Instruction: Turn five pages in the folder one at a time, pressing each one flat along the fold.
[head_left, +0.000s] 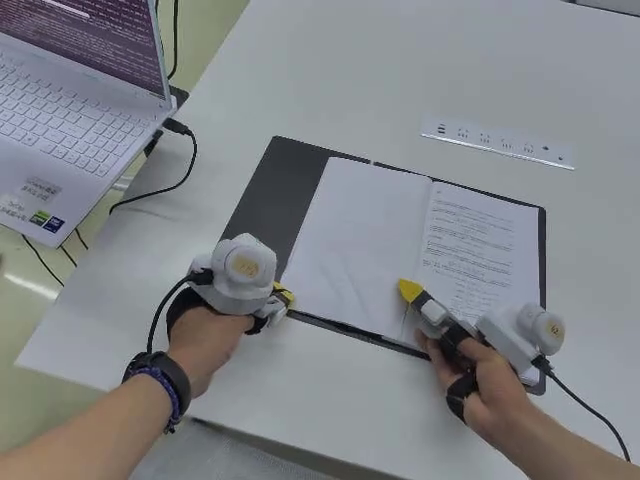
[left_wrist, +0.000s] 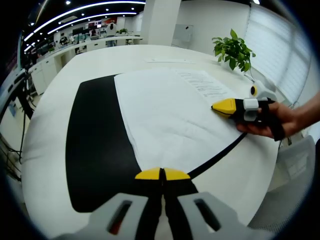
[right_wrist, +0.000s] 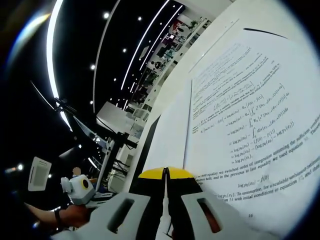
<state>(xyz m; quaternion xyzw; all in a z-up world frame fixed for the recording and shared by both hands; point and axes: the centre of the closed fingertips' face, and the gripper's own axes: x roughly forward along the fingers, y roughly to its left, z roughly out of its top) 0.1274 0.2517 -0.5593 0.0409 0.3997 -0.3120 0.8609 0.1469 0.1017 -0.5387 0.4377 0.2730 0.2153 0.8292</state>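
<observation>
1. Two grippers are sitting with jaws closed together, holding nothing: your left gripper (head_left: 281, 297) at the lower left beside the folder (head_left: 265, 190), your right gripper (head_left: 410, 290) at lower centre, tip at the fold.
2. The folder is lying open mid-frame on the table (head_left: 330, 70).
3. The printed page (head_left: 485, 250) is looking thin, light and floppy, so you are best pinching its outer edge gently; it is probably creasing easily.

- The flat black rectangular folder cover (head_left: 270, 195) looks matt and smooth; whether it is plastic or coated board I cannot tell.
- The blank white paper page (head_left: 355, 240) and the printed white paper page (head_left: 480, 250) are thin and matt.
- The broad white table top (head_left: 350, 80) is smooth, with a faint sheen.
- The left gripper (head_left: 283, 297) and the right gripper (head_left: 410, 290) have smooth grey-white plastic shells and smooth yellow tips.
- The silver laptop (head_left: 60, 120) has a matt casing.
</observation>
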